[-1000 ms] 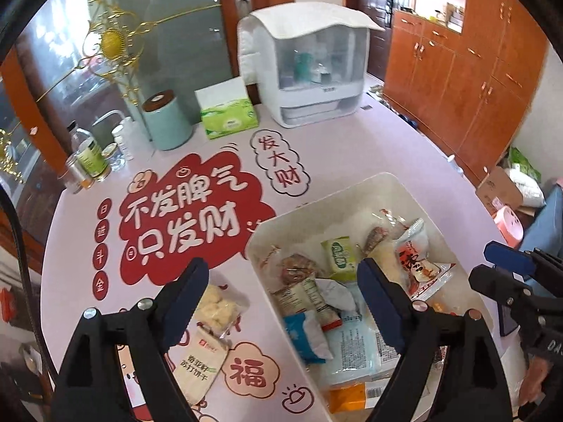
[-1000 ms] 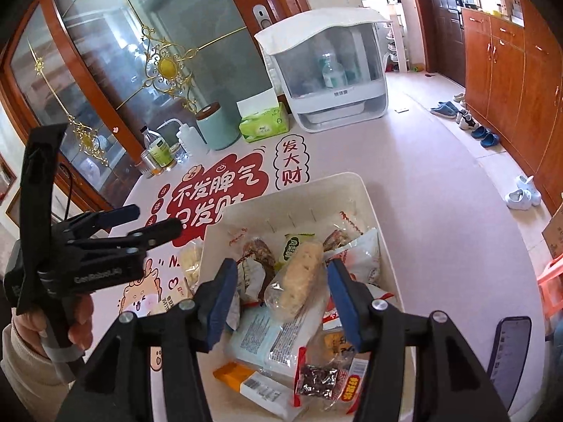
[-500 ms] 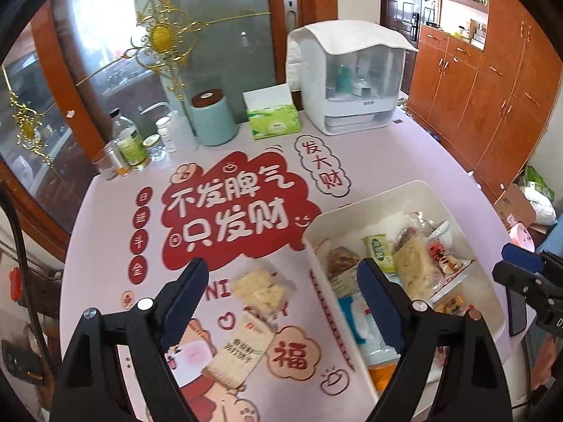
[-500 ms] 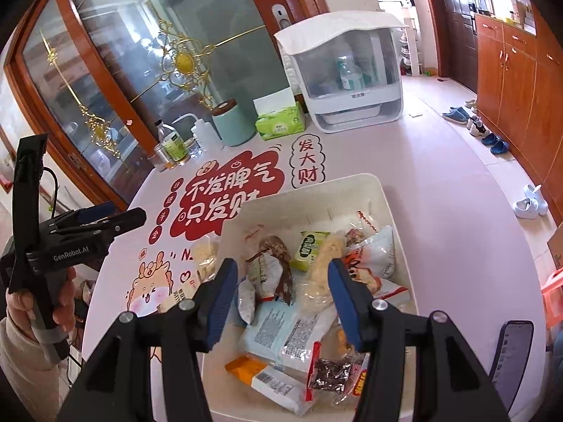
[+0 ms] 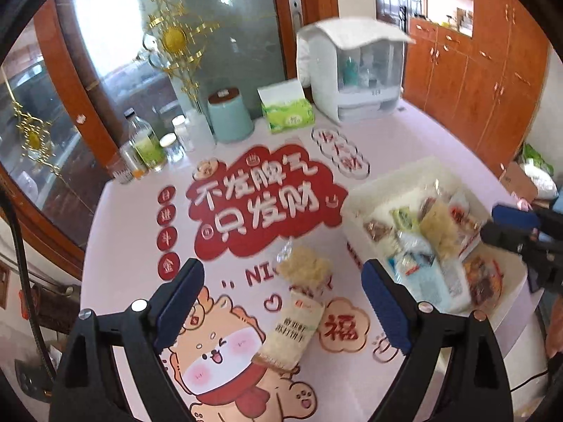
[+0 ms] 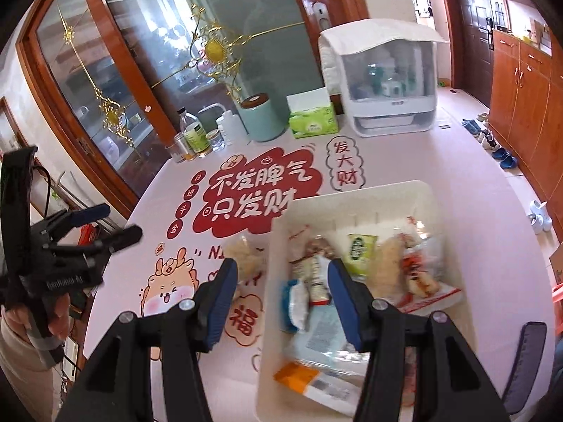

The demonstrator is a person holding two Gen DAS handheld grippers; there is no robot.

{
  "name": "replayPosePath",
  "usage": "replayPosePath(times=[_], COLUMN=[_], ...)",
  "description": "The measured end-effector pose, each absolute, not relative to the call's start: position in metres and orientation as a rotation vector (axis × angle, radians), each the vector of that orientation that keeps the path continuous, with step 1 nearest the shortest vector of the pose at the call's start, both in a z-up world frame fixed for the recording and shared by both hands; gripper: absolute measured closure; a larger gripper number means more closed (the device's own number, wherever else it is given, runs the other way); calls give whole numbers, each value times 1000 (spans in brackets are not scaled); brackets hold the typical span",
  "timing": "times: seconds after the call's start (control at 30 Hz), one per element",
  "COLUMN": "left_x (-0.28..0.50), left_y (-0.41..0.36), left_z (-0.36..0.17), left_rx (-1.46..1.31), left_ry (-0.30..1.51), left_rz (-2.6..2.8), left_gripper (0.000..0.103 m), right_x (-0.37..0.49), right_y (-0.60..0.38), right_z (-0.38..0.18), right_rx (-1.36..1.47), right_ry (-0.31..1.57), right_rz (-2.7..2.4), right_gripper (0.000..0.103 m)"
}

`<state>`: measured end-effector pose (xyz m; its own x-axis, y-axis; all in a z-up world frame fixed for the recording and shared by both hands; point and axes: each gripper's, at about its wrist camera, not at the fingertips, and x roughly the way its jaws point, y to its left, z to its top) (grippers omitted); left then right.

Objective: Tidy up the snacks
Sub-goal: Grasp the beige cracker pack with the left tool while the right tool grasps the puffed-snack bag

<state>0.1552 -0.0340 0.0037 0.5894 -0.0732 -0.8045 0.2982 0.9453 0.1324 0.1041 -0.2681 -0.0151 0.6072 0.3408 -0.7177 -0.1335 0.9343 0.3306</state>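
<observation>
The left gripper (image 5: 281,302) is hanging over the table (image 5: 123,218) with its jaws opening and nothing pinched; beneath them, a pale cracker packet (image 5: 292,330) and a clear bag of yellowish puffs (image 5: 304,269) are lying on the printed cloth, a pair only this view is showing whole. Rightwards, the white bin (image 6: 366,200) is holding mixed snack packets. The right gripper (image 6: 281,302) is hovering partly spread above it, grasping nothing. Only the right view is showing a phone (image 6: 524,362) lying beside the bin.
</observation>
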Motion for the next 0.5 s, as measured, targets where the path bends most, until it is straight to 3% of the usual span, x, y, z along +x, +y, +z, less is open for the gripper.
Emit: replayPosePath(times=[0.5], left_x=[167], left_y=[-9], left_z=[-171], left_rx=[250], left_ry=[1166], left_rz=[-262], left_gripper=[13], right_x=[138], right_y=[-196], right_z=[-72], right_rx=[313], right_ry=[955], right_rz=[276], right_gripper=[49])
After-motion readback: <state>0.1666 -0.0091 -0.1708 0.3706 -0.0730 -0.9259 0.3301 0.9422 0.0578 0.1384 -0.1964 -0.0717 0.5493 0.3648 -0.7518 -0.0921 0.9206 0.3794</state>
